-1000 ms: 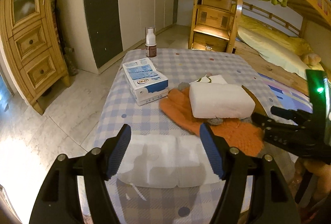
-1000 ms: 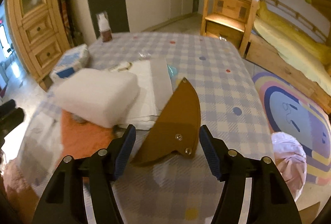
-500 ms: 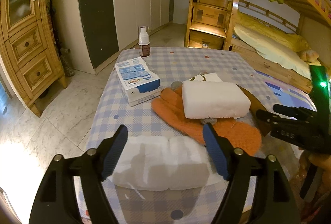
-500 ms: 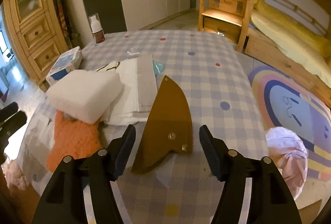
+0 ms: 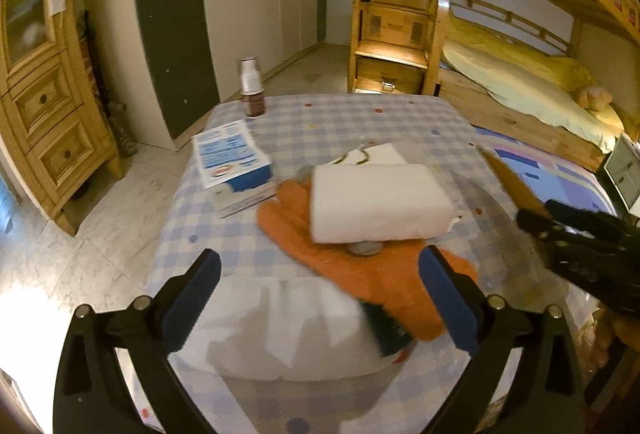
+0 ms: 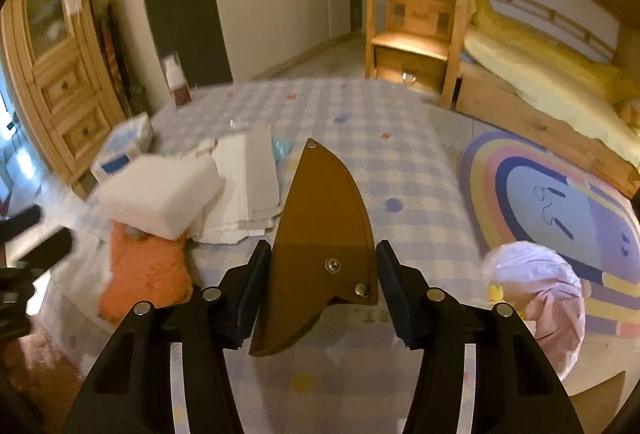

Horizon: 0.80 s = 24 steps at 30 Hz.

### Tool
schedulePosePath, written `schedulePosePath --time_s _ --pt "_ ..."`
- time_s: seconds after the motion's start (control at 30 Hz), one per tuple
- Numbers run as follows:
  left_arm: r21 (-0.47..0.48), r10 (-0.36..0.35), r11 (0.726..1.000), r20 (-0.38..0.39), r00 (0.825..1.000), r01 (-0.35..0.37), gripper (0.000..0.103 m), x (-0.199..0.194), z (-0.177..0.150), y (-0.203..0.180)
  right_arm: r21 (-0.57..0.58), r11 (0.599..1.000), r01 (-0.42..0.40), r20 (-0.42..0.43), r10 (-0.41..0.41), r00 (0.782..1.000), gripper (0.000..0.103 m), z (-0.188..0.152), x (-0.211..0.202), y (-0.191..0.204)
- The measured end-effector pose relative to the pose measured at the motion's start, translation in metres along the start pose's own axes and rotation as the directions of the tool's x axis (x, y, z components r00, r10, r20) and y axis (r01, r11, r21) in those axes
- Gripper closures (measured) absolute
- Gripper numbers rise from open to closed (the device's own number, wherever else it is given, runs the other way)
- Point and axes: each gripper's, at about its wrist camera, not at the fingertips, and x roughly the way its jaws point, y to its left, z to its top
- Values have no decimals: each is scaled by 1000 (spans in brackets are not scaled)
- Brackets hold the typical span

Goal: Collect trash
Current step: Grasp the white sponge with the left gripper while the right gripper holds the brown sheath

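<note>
My left gripper (image 5: 320, 298) hovers over the near end of the checked table (image 5: 360, 121), its jaws opening wide. Nothing is gripped; a crumpled white packaging sheet (image 5: 288, 326) and an orange glove (image 5: 384, 274) lie below the gap. A white foam block (image 5: 380, 201) rests on the glove. My right gripper (image 6: 324, 266) is closing on a brown fin-shaped leather piece (image 6: 320, 209). Both pads meet its edges, and its lower lobe runs under the left finger. The right gripper's black fingers (image 5: 580, 242) show at the left view's right edge.
A blue and white box (image 5: 232, 157) and a spray bottle (image 5: 252, 85) stand at the table's far left. Flat white papers (image 6: 244, 185) lie beside the foam block. A pink bag (image 6: 536, 294) sits on the floor right of the table, near a rainbow rug (image 6: 560, 201).
The left jaws have spread wider and the left gripper has shifted right, toward the orange glove. The right jaws have narrowed onto the brown piece, which now looks larger and closer.
</note>
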Motion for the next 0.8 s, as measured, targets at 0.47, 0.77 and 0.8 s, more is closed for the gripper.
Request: schedulePosePath --time_s 0.47,0.77,0.8 --pt "28 -91 995 -14 996 92 36 33 9 11 12 998 -55 27 55 998 48 -4 -19 -15" --pt "94 -226 969 -21 974 227 79 49 12 4 -8 998 -66 25 66 998 48 -6 -22 -10" --pt "95 -234 967 -23 972 235 83 49 13 4 -7 998 -64 26 64 998 49 -6 -23 -10"
